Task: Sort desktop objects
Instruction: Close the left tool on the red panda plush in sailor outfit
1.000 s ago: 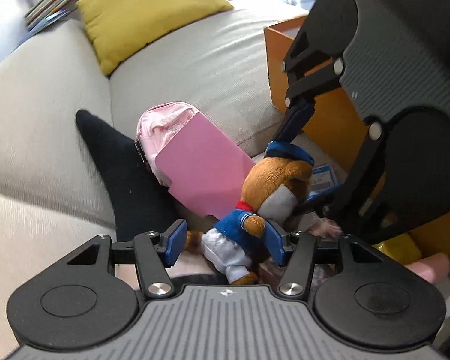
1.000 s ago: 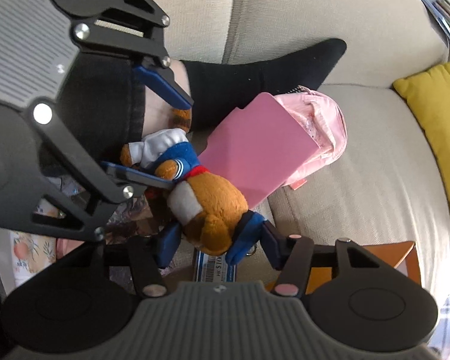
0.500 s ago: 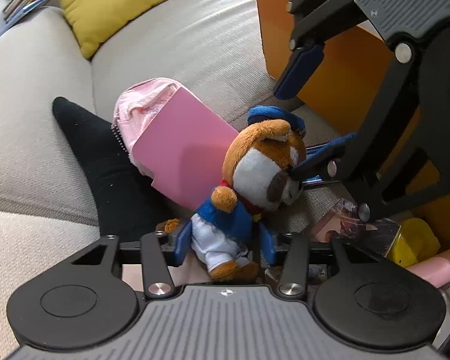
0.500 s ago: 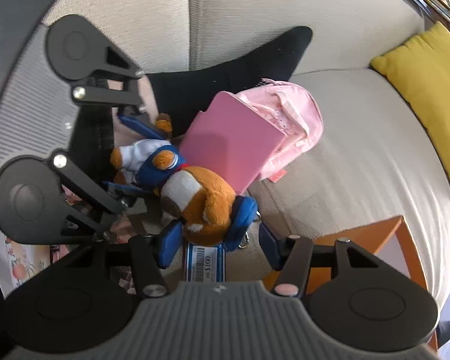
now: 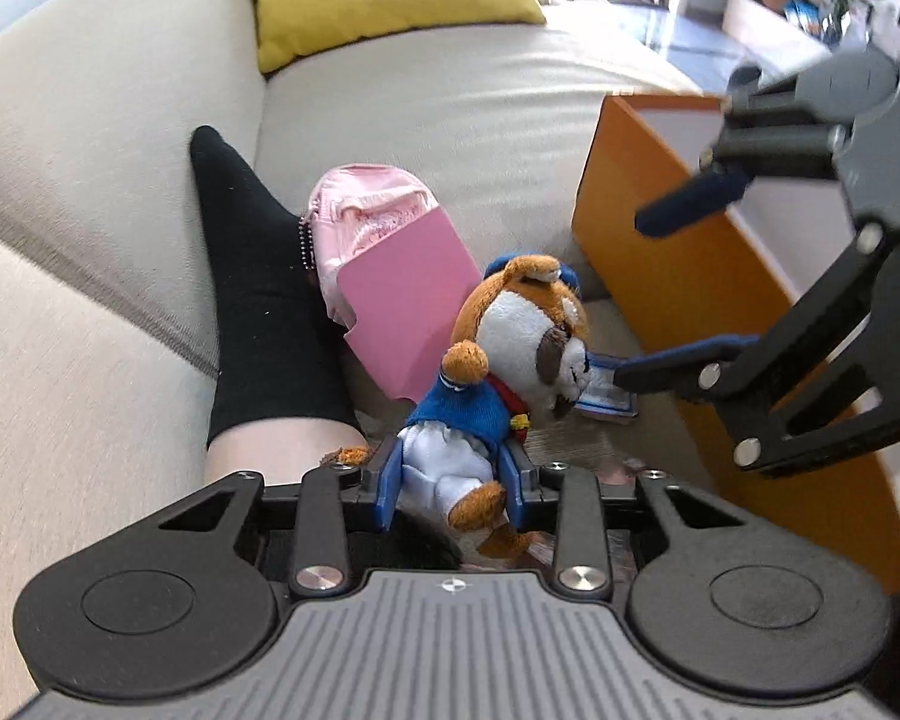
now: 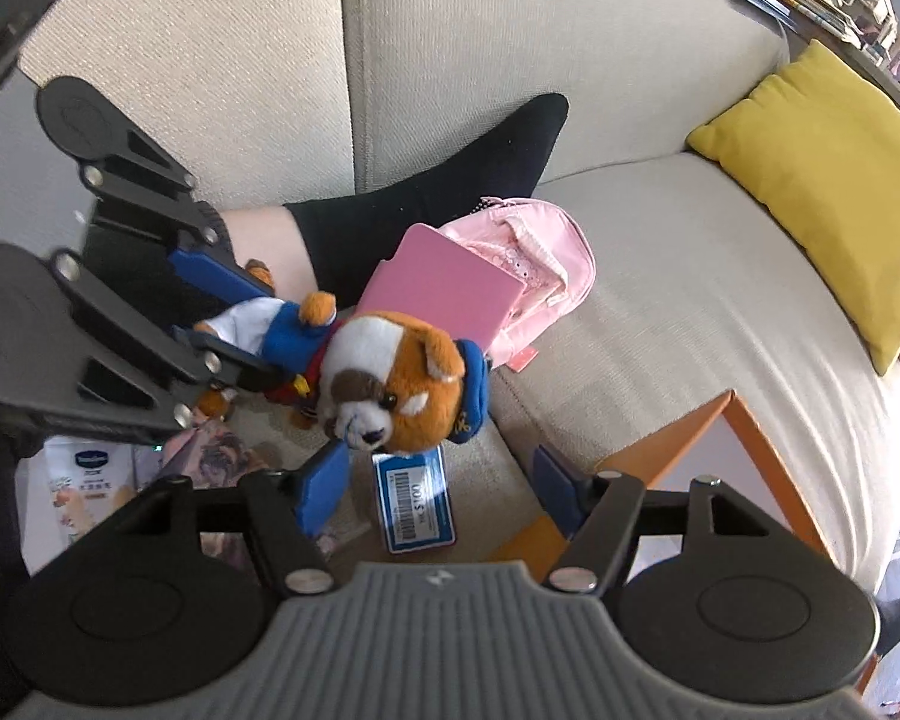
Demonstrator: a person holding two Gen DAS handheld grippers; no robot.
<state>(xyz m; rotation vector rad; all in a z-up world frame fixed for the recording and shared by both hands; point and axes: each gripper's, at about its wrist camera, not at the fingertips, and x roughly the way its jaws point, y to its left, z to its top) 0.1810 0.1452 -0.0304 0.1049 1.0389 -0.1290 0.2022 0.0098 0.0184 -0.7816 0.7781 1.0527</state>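
Both grippers swap roles since a second ago: the right gripper (image 6: 444,489) has just been spreading its jaws off the plush dog's (image 5: 510,354) head and stands apart, while the left gripper (image 5: 453,489) has been closing and now clamps the dog's white-trousered legs, so the toy, raised just ahead of those pads, seems handed over for the orange box (image 5: 678,276).

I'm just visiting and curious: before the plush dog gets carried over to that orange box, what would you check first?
1. Left gripper closed on the plush dog's legs: ok; jaws have just been closing.
2. Right gripper clear of the head: ok; jaws have just been opening.
3. Dog fully lifted: cannot tell.
4. Orange box open: ok.
5. Room inside: cannot tell.
6. Blue card clear of the fingers: ok.
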